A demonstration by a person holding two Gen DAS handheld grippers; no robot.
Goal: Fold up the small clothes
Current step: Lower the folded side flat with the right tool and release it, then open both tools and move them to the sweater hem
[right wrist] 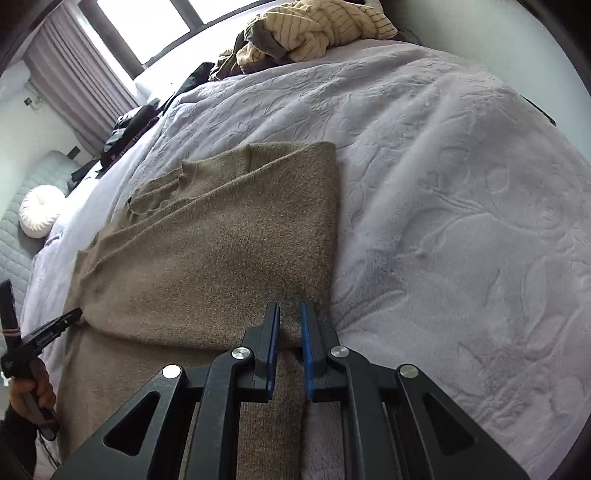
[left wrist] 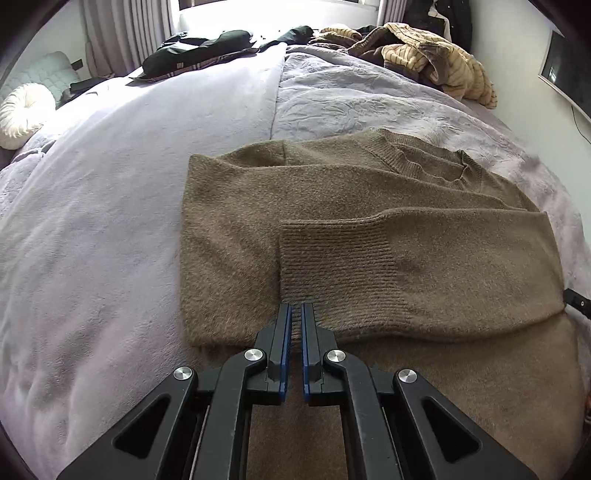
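A brown knit sweater point(left wrist: 332, 206) point(right wrist: 221, 240) lies flat on the lavender bed cover point(left wrist: 110, 184) point(right wrist: 443, 184), its sleeves folded across the body. One ribbed cuff point(left wrist: 332, 258) lies just ahead of my left gripper point(left wrist: 296, 306), which is shut over the sweater's lower part with nothing visibly pinched. My right gripper point(right wrist: 289, 304) stands at the sweater's right edge, jaws nearly together, and only a thin slit shows fabric behind it. The left gripper point(right wrist: 74, 315), held by a hand point(right wrist: 33, 391), shows at the sweater's opposite side in the right wrist view.
A heap of striped beige and brown clothes point(left wrist: 436, 55) point(right wrist: 314, 22) sits at the far side of the bed. Dark garments point(left wrist: 199, 48) lie near the window. A round white cushion point(left wrist: 22, 110) point(right wrist: 38, 216) rests at the left. A screen point(left wrist: 565, 74) hangs on the right wall.
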